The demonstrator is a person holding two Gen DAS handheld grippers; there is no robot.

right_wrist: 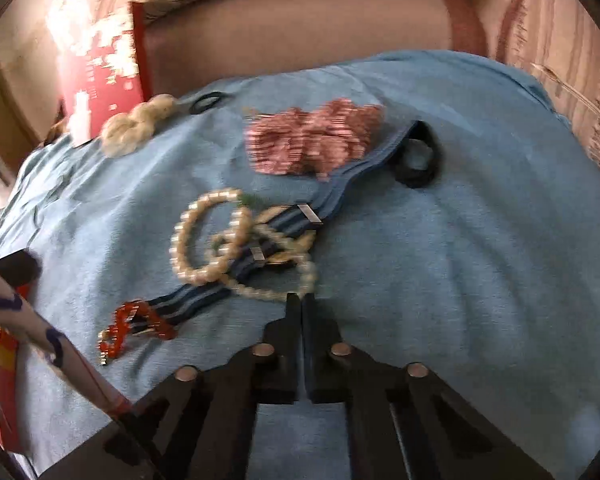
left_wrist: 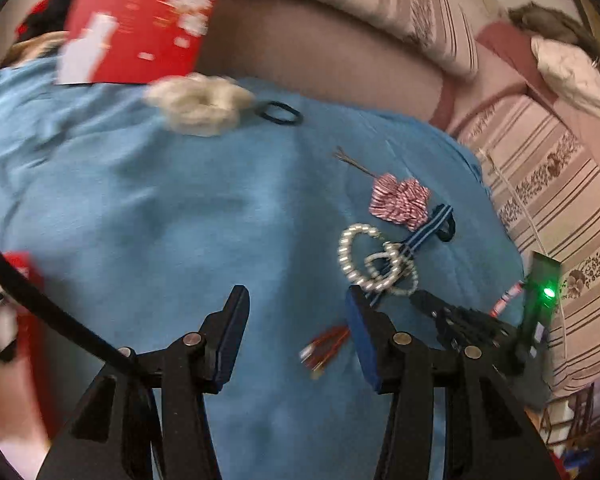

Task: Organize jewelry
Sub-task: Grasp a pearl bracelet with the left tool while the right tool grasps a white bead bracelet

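Observation:
Jewelry lies on a blue cloth (left_wrist: 160, 208). Pearl bracelets (left_wrist: 374, 260) overlap a blue striped band (left_wrist: 430, 230), next to a red-and-white scrunchie (left_wrist: 400, 200). A red clip (left_wrist: 326, 348) lies between my left gripper's (left_wrist: 298, 300) open, empty fingers. My right gripper (right_wrist: 301, 300) is shut, its tips touching the thin pearl strand (right_wrist: 276, 290); whether it pinches the strand is unclear. It also shows in the left wrist view (left_wrist: 456, 314). The right wrist view shows the pearl bracelets (right_wrist: 208, 240), band (right_wrist: 340, 196), scrunchie (right_wrist: 312, 140) and red clip (right_wrist: 134, 326).
A cream scrunchie (left_wrist: 200, 104), a black hair tie (left_wrist: 280, 113) and hairpins (left_wrist: 354, 162) lie at the far side. A red box (left_wrist: 140, 20) stands at the back left. A striped sofa cushion (left_wrist: 560, 184) borders the cloth on the right.

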